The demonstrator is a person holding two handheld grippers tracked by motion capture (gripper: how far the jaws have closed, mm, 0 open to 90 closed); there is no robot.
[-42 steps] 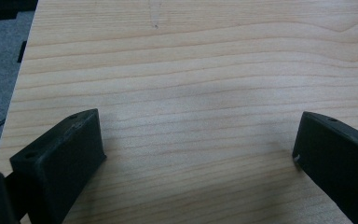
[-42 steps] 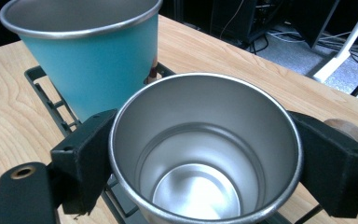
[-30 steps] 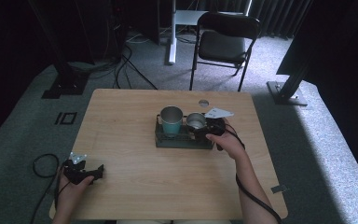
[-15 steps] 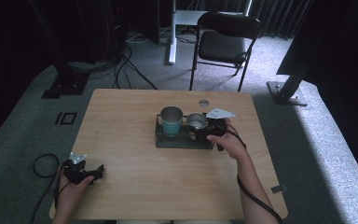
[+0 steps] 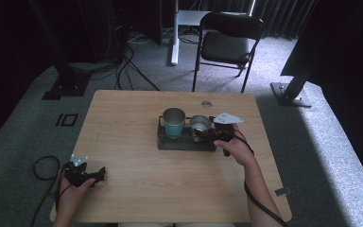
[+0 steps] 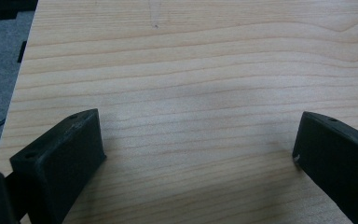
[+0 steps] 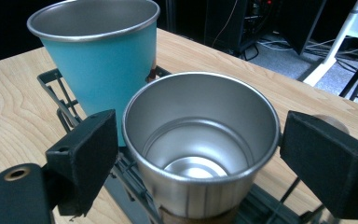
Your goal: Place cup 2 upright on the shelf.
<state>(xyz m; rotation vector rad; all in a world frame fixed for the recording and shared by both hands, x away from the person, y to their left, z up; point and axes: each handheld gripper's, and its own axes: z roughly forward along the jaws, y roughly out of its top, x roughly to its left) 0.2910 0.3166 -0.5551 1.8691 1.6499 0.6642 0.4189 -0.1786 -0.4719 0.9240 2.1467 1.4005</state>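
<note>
Straddling the steel cup (image 7: 200, 144), the right gripper (image 7: 196, 154) stands wide, jaws clear of its sides (teal cup (image 7: 98, 60) just beyond, same rack (image 5: 185, 142)). Left gripper (image 6: 196, 149) gapes wide over bare bench (image 6: 191, 70).

a studio: dark curtains (image 5: 283, 12), floor cables (image 5: 127, 61).
</note>
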